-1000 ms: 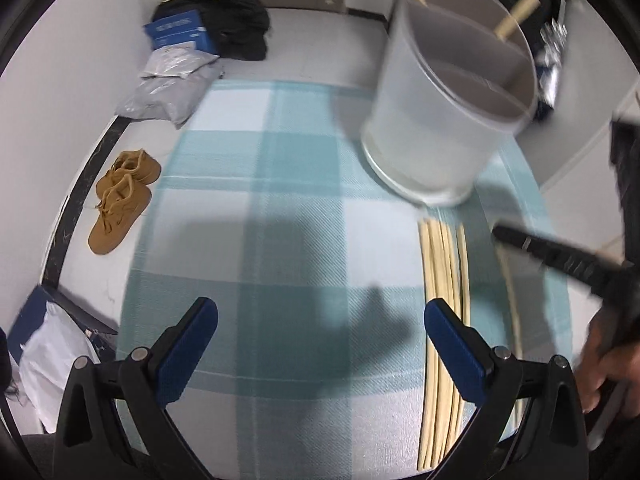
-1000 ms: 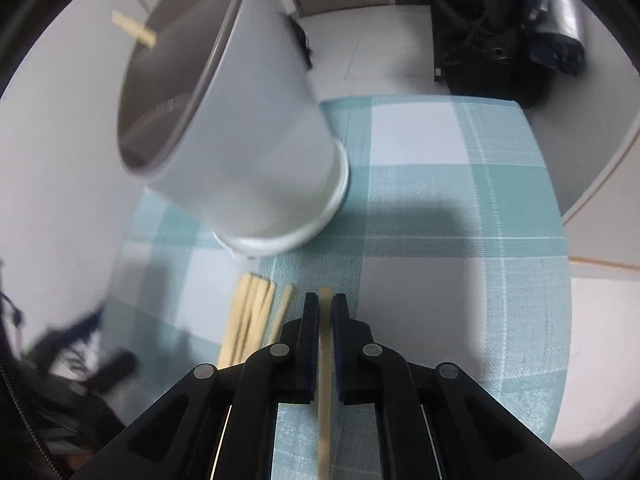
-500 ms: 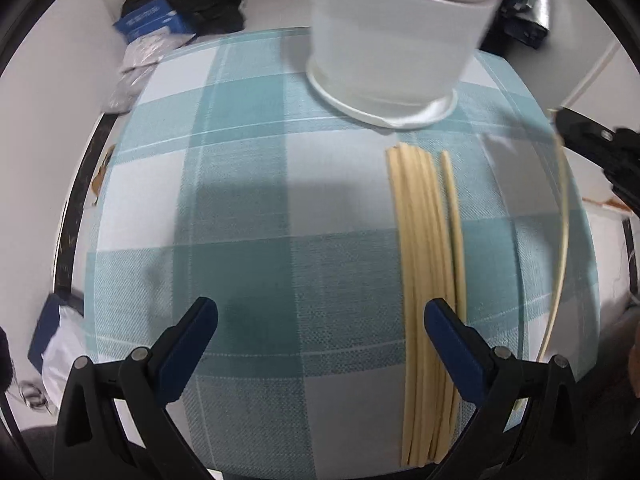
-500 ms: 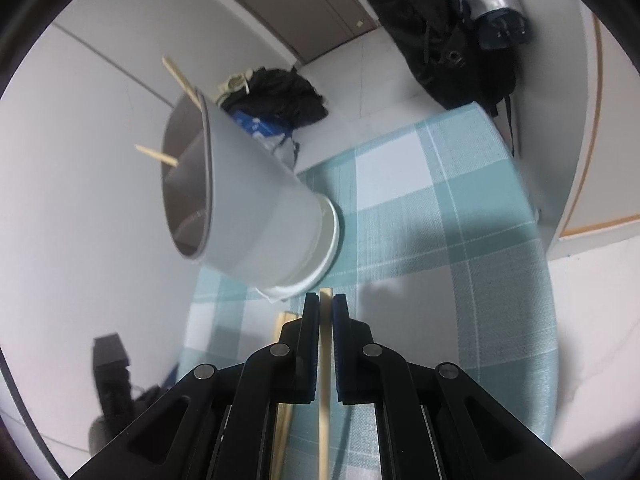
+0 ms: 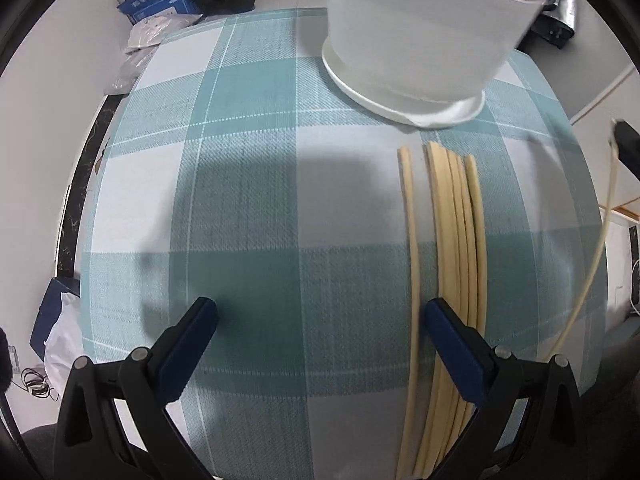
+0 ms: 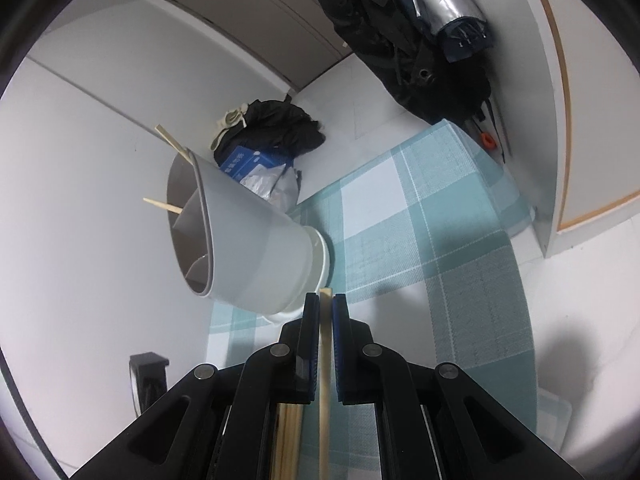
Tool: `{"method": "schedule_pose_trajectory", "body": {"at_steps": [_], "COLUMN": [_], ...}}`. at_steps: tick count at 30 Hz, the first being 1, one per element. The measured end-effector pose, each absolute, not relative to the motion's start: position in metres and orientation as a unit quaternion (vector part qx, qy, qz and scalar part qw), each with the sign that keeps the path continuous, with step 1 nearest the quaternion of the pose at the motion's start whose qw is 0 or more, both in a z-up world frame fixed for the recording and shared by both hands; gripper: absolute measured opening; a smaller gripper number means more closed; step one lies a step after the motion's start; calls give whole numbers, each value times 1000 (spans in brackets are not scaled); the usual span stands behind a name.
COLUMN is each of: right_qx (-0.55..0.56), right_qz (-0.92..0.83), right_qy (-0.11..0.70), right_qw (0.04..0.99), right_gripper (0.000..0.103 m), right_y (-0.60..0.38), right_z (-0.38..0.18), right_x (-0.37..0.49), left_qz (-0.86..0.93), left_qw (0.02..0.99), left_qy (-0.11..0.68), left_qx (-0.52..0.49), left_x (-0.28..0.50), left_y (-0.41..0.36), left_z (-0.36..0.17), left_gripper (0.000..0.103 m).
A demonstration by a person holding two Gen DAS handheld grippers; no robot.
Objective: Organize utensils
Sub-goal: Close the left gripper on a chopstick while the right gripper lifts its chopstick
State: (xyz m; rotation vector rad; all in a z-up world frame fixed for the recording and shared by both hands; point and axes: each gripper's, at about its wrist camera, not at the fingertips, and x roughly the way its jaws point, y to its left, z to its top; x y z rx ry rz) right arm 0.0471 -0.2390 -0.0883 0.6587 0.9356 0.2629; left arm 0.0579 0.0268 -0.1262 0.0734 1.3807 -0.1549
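- My left gripper (image 5: 320,316) hangs over the teal-and-white checked cloth (image 5: 240,184) with its jaws spread wide and nothing between them
- Its right blue pad (image 5: 444,332) sits above the loose chopsticks (image 5: 452,240) lying on the cloth: 1 stick (image 5: 410,232) lies a little apart on the left, and I cannot count the rest, bunched side by side just to its right
- The far ends of those sticks point at the white holder cup (image 5: 416,36), which stands upright on the cloth just beyond them
- In the right wrist view, 2 chopsticks (image 6: 170,142) already stick up out of the cup's rim
- My right gripper (image 6: 326,300) has its jaws pressed together on 1 single chopstick (image 6: 325,360), which runs lengthwise between the blue pads, its tip level with them
- That stick is off the cloth, near the base of the cup
- At the right edge of the left wrist view it shows as a thin pale line
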Motion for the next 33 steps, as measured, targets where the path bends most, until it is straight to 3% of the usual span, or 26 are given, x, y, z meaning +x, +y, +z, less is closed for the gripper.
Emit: {"method": "schedule_pose_trajectory", "body": {"at_steps": [5,9,15,18,20,26,33], "right_qx": [310,315,310,307,303,278,208], "right_qz": [127,124,120,120,122,133,157], "right_qy": [433,429,431,433,432,422,386], "right_qw": [837,838,839,839,841,853,885], "right_gripper": [6,6,6,6,6,6,6], "right_y": [-241,-244,-244,-242,-240,-229,-202], "right_z": [-86,-86,-87,-88,-87,-79,-52], "right_x": [45,44,45,46,47,45,29], "left_qz": [-66,-67,-82,-104,-116,-113,-131], "left_qw": [777,789,800,800,799,807,845], "left_qy": [623,608,593,590,589,579,519], "left_qx": [56,60,50,40,38,24,-11], "left_x": [82,92,99,95,96,90,65], "left_y": [19,12,4,-4,-9,-5,19], "left_z": [-127,-125,-121,-117,-116,-112,-69], "left_gripper": [100,88,52,13,3,2,2]}}
